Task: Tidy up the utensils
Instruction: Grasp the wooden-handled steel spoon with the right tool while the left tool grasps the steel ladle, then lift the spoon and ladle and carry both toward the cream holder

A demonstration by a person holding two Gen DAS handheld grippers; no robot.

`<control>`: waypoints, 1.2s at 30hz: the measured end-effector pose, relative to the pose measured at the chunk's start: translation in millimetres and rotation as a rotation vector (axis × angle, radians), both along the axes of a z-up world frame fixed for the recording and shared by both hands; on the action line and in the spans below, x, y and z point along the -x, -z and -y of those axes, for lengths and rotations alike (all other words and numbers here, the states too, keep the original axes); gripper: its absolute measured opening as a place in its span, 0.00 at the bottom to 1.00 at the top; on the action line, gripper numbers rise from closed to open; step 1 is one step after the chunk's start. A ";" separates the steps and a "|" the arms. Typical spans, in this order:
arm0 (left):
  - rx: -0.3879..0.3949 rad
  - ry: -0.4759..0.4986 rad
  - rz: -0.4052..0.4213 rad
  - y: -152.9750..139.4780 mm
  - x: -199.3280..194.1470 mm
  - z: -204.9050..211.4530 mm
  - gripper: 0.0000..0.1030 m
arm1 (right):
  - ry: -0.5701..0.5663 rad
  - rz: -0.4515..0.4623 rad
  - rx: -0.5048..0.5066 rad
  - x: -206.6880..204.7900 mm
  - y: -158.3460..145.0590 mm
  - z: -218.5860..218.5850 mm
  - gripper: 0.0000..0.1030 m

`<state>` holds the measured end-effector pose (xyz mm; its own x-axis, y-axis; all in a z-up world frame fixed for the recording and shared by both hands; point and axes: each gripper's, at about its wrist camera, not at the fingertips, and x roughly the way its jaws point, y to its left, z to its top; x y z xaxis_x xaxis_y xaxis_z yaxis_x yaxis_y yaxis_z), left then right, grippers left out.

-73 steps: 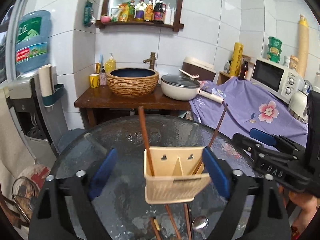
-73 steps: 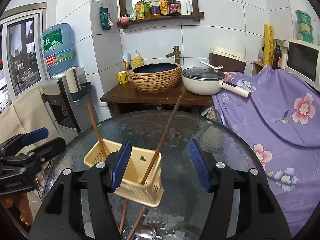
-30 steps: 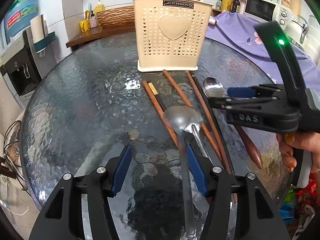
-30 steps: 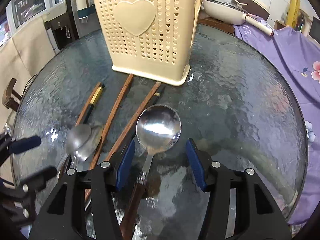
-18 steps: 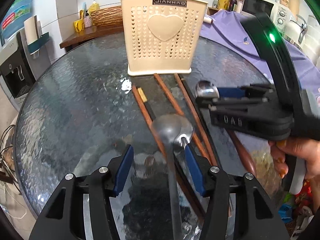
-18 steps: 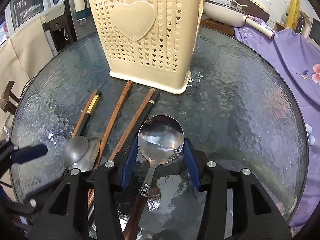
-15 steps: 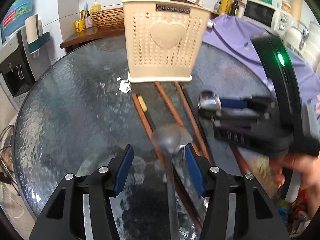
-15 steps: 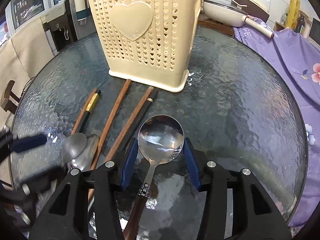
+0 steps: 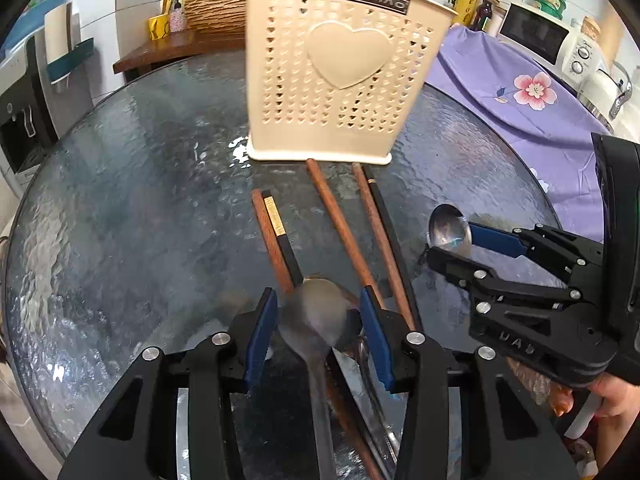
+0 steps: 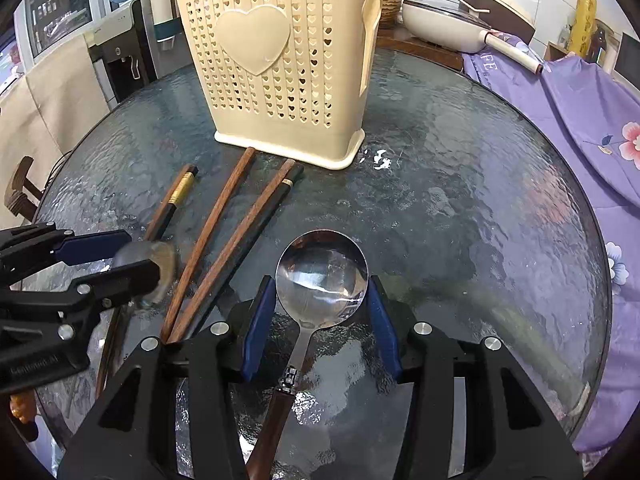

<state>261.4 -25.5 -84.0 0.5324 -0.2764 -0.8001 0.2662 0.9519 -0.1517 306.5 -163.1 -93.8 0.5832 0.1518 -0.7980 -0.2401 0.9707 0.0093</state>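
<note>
Left wrist view: we see a round, rippled glass table (image 9: 120, 208). At top centre stands a cream plastic caddy (image 9: 340, 80), perforated with hearts, two stick tips poking out its top. Wooden chopsticks (image 9: 340, 232) lie below it. The left gripper (image 9: 318, 332) is closing at lower centre, a blurred steel spoon (image 9: 316, 316) between its blue pads (image 9: 260, 332); whether they touch it, we cannot tell.

Right wrist view: the right gripper (image 10: 322, 320) sits narrow at lower centre, pads at the rim of the shiny ladle (image 10: 322, 276) bowl with its wooden handle; real grip unclear. Caddy (image 10: 280, 64) upper centre; chopsticks (image 10: 224, 232) centre left.
</note>
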 end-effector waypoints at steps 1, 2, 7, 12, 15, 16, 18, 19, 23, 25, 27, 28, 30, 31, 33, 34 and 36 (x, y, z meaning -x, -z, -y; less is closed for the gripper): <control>0.000 0.000 -0.002 0.5 0.5 -1.9 0.37 | 0.000 0.000 0.000 0.1 -0.1 0.2 0.46; 0.007 -0.003 -0.005 0.6 1.4 -5.2 0.37 | 0.001 -0.001 0.000 0.2 -0.2 0.4 0.46; 0.019 -0.026 -0.013 -1.8 2.5 -17.2 0.34 | 0.001 -0.005 0.002 0.5 -0.8 0.0 0.46; 0.063 -0.034 -0.030 -2.2 -0.8 -28.5 0.33 | 0.001 -0.006 0.002 0.2 -1.1 -0.2 0.46; 0.116 -0.044 -0.052 -1.1 -2.6 -38.6 0.33 | 0.000 -0.007 0.002 0.1 -1.5 -0.3 0.46; 0.134 -0.047 -0.058 -0.6 -2.9 -42.4 0.33 | -0.001 -0.007 0.002 0.3 -1.7 -0.2 0.46; 0.159 -0.049 -0.070 0.4 -4.0 -47.1 0.33 | -0.002 -0.008 0.003 -0.1 -1.6 -0.6 0.46; 0.177 -0.051 -0.080 0.9 -4.6 -50.4 0.32 | -0.001 -0.010 0.003 -0.6 -1.8 -0.8 0.46; 0.153 -0.054 -0.068 -2.5 -1.7 -56.3 0.26 | -0.003 -0.012 0.004 -0.7 -2.0 -1.1 0.46; 0.122 -0.060 -0.053 -4.4 0.3 -59.8 0.25 | -0.005 -0.011 0.004 -0.6 -1.9 -0.4 0.46; 0.105 -0.070 -0.047 -4.6 0.7 -65.5 0.25 | -0.004 -0.010 0.003 -0.5 -1.8 -0.2 0.46; 0.089 -0.090 -0.042 -5.0 1.3 -69.8 0.25 | -0.004 -0.011 0.004 -0.4 -1.8 -0.4 0.46; 0.063 -0.101 -0.031 -6.3 3.7 -76.4 0.25 | -0.004 -0.011 0.004 -0.2 -1.9 -0.6 0.46; 0.052 -0.102 -0.029 -6.0 4.6 -75.7 0.25 | -0.004 -0.011 0.003 -0.1 -1.8 -0.5 0.46; 0.029 -0.108 -0.016 -6.6 9.1 -75.9 0.30 | -0.004 -0.011 0.004 -0.1 -1.9 -0.6 0.46; 0.001 -0.114 -0.003 -7.7 12.3 -74.1 0.35 | -0.004 -0.011 0.003 -0.2 -1.9 -0.4 0.46; -0.059 -0.123 0.036 -9.9 18.6 -71.1 0.56 | -0.004 -0.011 0.003 0.0 -1.8 -0.3 0.46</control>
<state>242.8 45.6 -74.1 0.5877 -0.1599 -0.7931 0.1510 0.9847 -0.0867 306.5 -162.8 -92.0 0.5737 0.1516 -0.8049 -0.2443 0.9697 0.0086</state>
